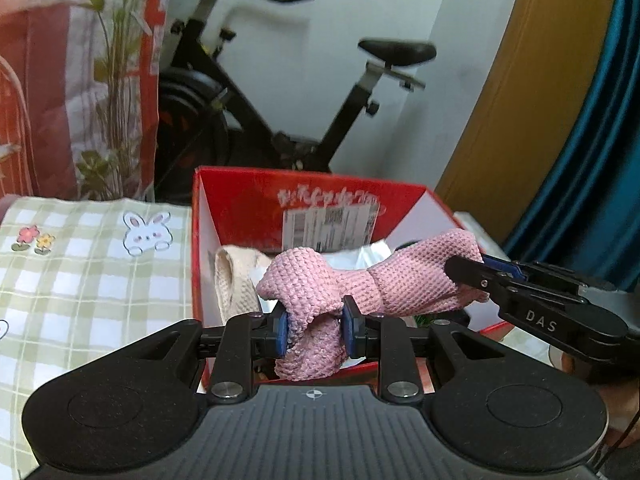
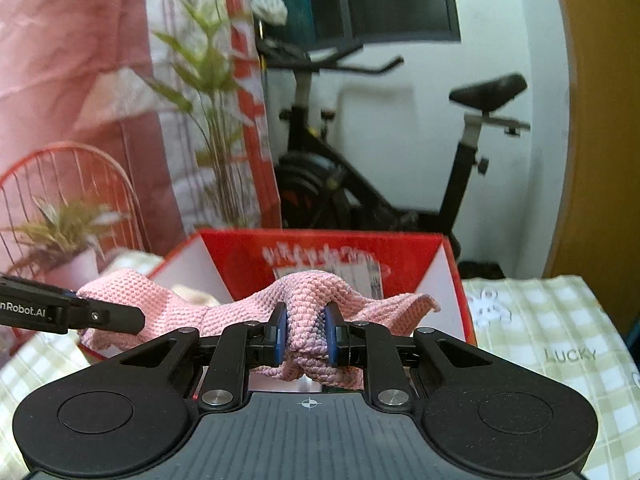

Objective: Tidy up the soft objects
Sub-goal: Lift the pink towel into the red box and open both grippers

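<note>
One pink knitted cloth (image 1: 360, 280) is held stretched between both tools above the open red cardboard box (image 1: 240, 200), its bunched left end clamped between the blue pads of the left gripper (image 1: 314, 330) and its other end pinched by the right gripper (image 2: 306, 338), which is seen at three o'clock in the left wrist view. Inside the box, at nine o'clock from the cloth, a cream woven cloth (image 1: 234, 276) is seen. Around the box a green checked tablecloth (image 1: 80, 280) is spread, and beyond it, at twelve o'clock, an exercise bike (image 1: 280, 112) is seen against the white wall.
</note>
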`<act>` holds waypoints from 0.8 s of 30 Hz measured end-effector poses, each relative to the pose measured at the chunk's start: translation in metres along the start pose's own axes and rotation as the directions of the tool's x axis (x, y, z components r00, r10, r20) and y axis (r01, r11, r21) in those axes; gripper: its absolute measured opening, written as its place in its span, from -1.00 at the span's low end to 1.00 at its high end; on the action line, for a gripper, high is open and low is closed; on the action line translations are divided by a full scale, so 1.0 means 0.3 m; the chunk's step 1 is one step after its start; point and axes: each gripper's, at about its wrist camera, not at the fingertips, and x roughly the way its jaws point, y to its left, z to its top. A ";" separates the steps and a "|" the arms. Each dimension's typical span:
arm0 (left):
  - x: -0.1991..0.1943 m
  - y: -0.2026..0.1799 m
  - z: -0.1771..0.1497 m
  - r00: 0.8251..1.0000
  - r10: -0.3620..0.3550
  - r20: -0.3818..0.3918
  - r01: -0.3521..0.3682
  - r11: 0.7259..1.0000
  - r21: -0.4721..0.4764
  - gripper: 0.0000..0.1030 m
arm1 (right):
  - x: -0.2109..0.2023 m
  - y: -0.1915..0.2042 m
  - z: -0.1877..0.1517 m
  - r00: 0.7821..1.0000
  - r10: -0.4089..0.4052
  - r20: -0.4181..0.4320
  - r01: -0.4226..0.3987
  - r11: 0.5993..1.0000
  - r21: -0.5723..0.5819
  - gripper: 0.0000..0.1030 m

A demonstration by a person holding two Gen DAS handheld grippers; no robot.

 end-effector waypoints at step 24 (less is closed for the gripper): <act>0.168 0.021 0.009 0.992 0.035 -0.119 -0.034 0.999 0.014 -0.47 | 0.190 -0.002 -0.028 0.983 -0.019 -0.184 0.014 1.000 -0.028 -0.66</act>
